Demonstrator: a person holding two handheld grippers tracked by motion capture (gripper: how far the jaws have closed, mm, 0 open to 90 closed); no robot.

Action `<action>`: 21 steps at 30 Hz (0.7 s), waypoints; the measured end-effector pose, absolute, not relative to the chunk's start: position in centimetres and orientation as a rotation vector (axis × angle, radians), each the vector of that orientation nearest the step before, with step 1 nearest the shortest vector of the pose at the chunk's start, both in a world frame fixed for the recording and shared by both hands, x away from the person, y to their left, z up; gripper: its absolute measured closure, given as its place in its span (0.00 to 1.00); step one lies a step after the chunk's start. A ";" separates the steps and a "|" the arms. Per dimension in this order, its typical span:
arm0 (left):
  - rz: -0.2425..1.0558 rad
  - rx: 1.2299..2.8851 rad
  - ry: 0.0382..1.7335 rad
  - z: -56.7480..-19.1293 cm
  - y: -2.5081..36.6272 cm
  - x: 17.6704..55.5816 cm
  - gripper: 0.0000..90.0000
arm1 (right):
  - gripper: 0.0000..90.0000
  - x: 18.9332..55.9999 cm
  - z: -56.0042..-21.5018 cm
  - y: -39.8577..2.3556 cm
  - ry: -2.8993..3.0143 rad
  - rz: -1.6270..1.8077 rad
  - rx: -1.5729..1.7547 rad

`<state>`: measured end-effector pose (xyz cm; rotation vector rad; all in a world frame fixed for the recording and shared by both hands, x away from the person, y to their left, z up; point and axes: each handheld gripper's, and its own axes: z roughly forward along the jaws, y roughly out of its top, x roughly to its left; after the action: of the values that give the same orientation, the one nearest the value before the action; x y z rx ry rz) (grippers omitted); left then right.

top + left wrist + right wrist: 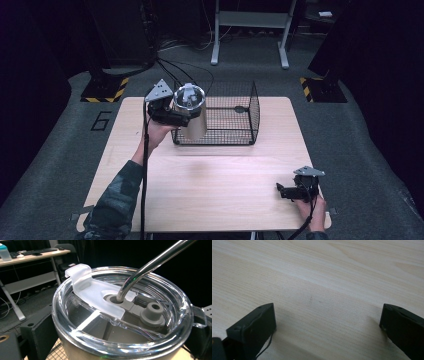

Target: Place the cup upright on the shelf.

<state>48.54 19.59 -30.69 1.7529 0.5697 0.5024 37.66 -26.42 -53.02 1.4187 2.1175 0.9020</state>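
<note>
A beige tumbler (192, 117) with a clear lid (189, 96) hangs above the table's far left part, just in front of the wire basket's (255, 107) left end. My left gripper (184, 119) is shut on the tumbler's body, below the lid. In the left gripper view the clear lid (82, 292) sits close up, a bent metal straw (150, 265) goes through its grey seal, and black jaws press both sides of the cup. My right gripper (281, 190) rests low over the wooden table (215, 175) at the near right. It stands open (327, 325) with bare wood between its jaws.
The black wire basket stands at the table's far middle, open at the top, with a small dark thing (240, 108) inside. Behind the table are a metal stand (250, 30), cables and striped bases (105, 90). A desk (32, 255) with a keyboard shows far off.
</note>
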 end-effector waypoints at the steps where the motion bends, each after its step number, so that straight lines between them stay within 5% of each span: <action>1: 0.505 1.749 0.572 -30.6 19.5 48.7 0.04 | 0.00 37.7 -53.0 -26.4 2.117 0.902 1.419; 21: 0.550 1.751 0.626 -30.2 17.2 52.7 0.04 | 0.00 37.6 -53.0 -26.4 2.117 0.903 1.422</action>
<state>52.73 17.21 -30.20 1.7510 0.6263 0.5498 37.64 -26.39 -53.01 1.4223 2.1166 0.9027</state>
